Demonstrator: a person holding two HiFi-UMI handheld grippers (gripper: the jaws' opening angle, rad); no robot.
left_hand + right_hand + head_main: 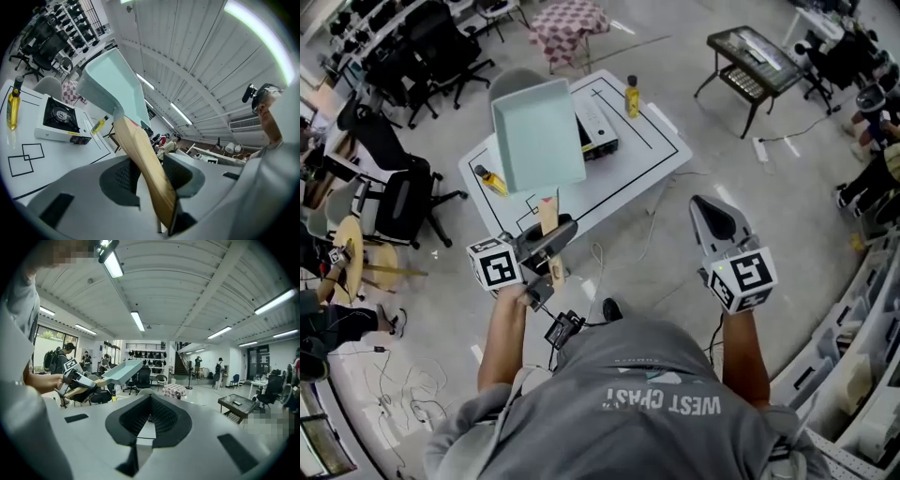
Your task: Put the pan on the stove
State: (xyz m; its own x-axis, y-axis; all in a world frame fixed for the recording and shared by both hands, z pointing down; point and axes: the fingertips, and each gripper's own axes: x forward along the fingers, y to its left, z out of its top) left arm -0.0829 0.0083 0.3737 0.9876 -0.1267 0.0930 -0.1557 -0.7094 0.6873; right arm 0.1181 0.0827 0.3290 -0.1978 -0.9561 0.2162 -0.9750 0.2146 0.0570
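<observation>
Pan: in the air over the table, near the stove, not on it.
Left tool: clenched on the pan's wooden handle.
Right tool: jaws together, empty, off the table's near edge.

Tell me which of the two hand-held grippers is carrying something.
The left hand-held gripper: its jaws clamp the wooden handle of the pale green pan. The right hand-held gripper has nothing between its jaws.
</observation>
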